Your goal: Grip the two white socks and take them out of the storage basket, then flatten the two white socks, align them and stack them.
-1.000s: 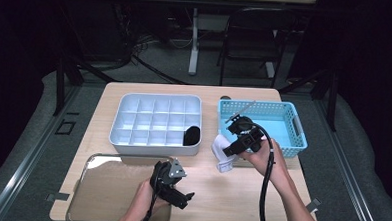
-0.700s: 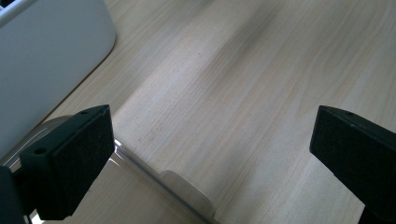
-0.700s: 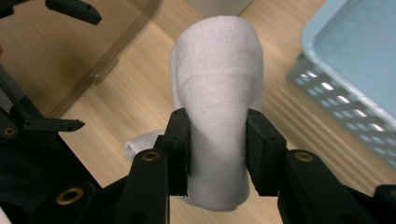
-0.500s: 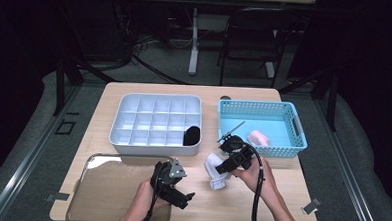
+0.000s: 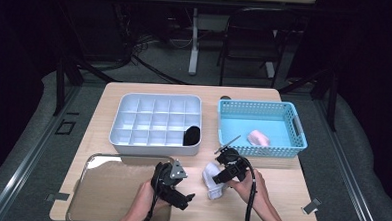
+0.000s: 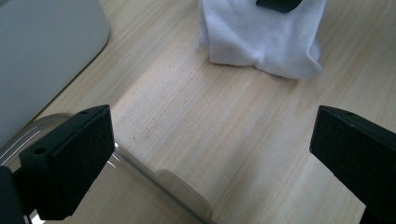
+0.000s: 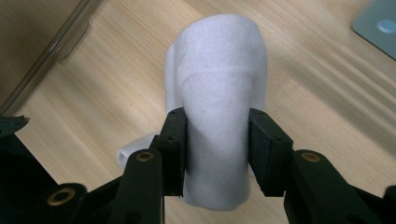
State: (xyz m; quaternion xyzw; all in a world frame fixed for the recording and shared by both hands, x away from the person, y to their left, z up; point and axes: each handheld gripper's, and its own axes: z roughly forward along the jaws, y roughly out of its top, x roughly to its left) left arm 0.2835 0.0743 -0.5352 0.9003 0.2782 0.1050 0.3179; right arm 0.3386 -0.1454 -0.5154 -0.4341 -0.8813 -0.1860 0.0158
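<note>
A white sock (image 5: 212, 182) lies bunched on the wooden table between my two hands. My right gripper (image 5: 221, 175) is low over it, shut on the sock (image 7: 219, 93), whose folded middle sits between the two pads. Those jaws have just been opening a little with the sock still between them. The sock's free end rests on the wood. My left gripper (image 5: 182, 187) is at the right edge of a shiny metal tray (image 5: 92, 158), its jaws wide open (image 6: 210, 158) with bare table between them. It faces the sock (image 6: 261, 37).
A white compartment organiser (image 5: 157, 101) stands at the back left, with a black item (image 5: 192, 135) in one front cell. A blue basket (image 5: 261, 109) at the back right holds a pink thing (image 5: 259, 138). The tray rim (image 6: 140, 163) runs under the left jaws.
My right gripper has carried the white sock from beside the blue basket leftward and down onto the table. The left gripper has stayed in place.
</note>
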